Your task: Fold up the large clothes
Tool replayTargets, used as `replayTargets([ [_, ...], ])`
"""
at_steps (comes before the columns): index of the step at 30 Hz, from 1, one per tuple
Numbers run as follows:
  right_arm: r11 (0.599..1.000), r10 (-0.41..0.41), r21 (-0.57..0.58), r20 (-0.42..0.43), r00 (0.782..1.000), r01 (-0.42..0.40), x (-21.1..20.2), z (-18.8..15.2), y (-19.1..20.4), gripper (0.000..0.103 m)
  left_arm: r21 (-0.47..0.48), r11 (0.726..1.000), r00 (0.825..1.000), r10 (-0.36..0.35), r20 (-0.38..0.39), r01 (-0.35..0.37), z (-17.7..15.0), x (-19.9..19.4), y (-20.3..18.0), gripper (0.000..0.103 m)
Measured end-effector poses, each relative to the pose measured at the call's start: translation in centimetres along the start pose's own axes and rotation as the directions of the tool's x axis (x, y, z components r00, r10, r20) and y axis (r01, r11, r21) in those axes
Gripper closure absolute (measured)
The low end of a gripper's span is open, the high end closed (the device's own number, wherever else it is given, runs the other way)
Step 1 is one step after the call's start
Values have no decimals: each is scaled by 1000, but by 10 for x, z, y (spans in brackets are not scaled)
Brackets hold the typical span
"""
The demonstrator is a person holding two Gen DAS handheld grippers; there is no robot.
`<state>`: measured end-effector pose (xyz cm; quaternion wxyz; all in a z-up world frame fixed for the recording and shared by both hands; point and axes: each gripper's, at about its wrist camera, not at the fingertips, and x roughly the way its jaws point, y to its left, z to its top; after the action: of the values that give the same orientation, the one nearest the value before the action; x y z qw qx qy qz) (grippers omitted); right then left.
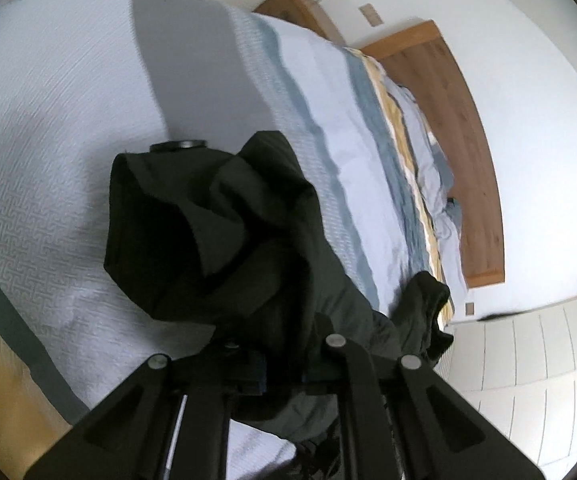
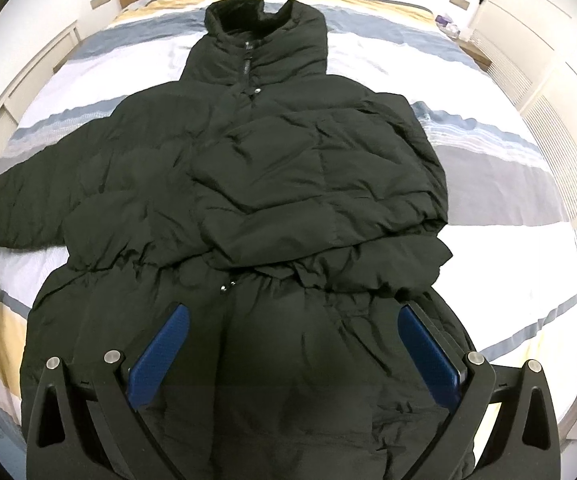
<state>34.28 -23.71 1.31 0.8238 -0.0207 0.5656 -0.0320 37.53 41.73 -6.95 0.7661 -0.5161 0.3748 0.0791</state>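
A black puffer jacket (image 2: 272, 168) lies front up on the striped bed cover (image 2: 500, 184), collar toward the headboard. Its right sleeve is folded across the chest; its left sleeve stretches out to the left edge of the right wrist view. My right gripper (image 2: 294, 344) is open above the jacket's lower hem, blue pads (image 2: 160, 354) wide apart, holding nothing. In the left wrist view my left gripper (image 1: 272, 364) is shut on the jacket's sleeve end (image 1: 224, 232), which bunches up over the fingers and hides them.
The bed has a white textured cover (image 1: 40, 168) at its foot and a wooden headboard (image 1: 460, 120). White wardrobes (image 1: 528, 360) stand beside the bed. A small nightstand (image 2: 448, 28) with items is at the far right.
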Motion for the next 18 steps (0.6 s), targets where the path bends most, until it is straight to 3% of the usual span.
replayTargets([
  [11, 997, 37, 63, 37, 999, -39, -1, -4, -42, 1, 164, 985, 999, -44, -17, 46, -48, -20, -94, 94],
  [18, 993, 73, 88, 65, 995, -78, 1, -3, -72, 1, 302, 951, 996, -54, -73, 73, -106, -8, -173, 94],
])
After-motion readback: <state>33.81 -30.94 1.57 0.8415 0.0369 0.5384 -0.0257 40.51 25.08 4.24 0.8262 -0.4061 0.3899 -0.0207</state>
